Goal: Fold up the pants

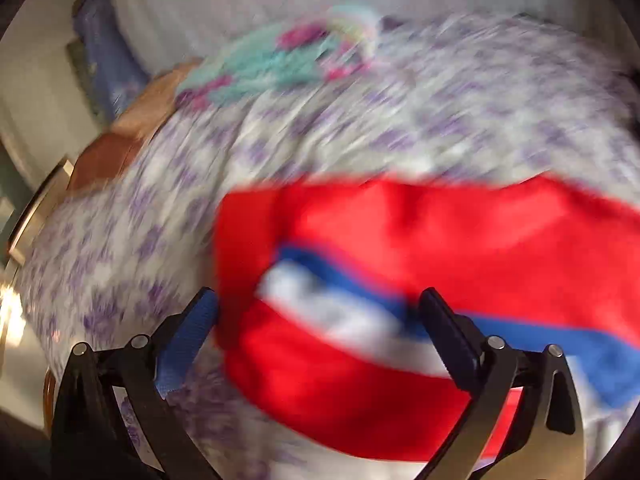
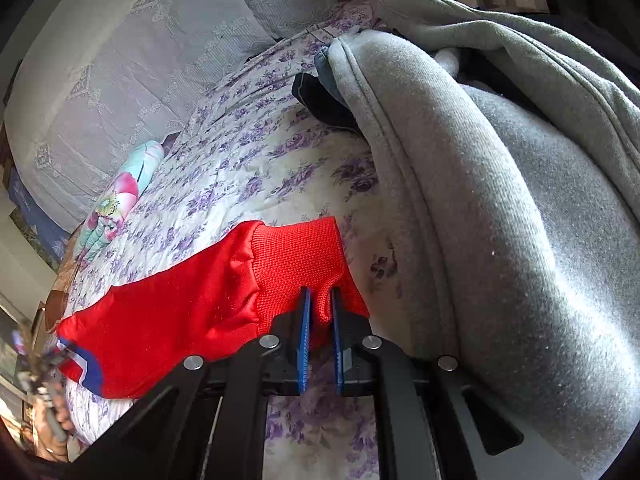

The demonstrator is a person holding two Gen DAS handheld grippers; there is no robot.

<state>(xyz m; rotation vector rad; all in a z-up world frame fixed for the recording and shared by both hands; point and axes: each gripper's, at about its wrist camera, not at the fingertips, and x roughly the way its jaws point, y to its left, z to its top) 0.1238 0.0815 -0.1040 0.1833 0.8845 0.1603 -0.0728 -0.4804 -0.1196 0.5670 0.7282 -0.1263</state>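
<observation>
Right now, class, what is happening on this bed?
A person with a gripper in each hand is folding red pants on a floral bedspread. The right gripper is shut on the pants' ribbed cuff. The left gripper is open, its fingers either side of the striped end; that view is blurred. A grey blanket lies heaped beside the pants.

No readable text, label, brand, number or sign is found in either view. The white patch on the red pants (image 1: pixel 328 304) is too blurred to be made out.
</observation>
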